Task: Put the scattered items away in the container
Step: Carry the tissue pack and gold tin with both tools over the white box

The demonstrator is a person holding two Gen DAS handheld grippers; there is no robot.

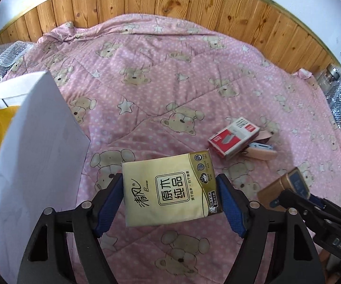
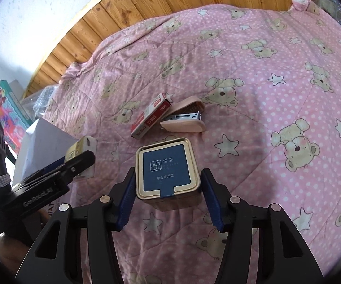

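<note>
- Blue pads of the left gripper squeeze a yellow tissue pack at the bottom middle of the left view. The fingers are closed just as wide as the pack, and it looks lifted off the pink blanket.
- On the right side, the right gripper has a small tea tin between its fingers at the bottom middle of the right view. The pads sit close to both sides, but I cannot tell if they press it tight.
- At the left edge of the left view stands the white box, right beside the pack. I think this is the container.
- To do this step well, lift the pack higher than the box wall, move it over the open top, then let go gently.
- Keep the two grippers from bumping, since they are close.
- Near the middle right of the left view, a red staple box and a pink stapler lie touching, not yet picked up.
</note>
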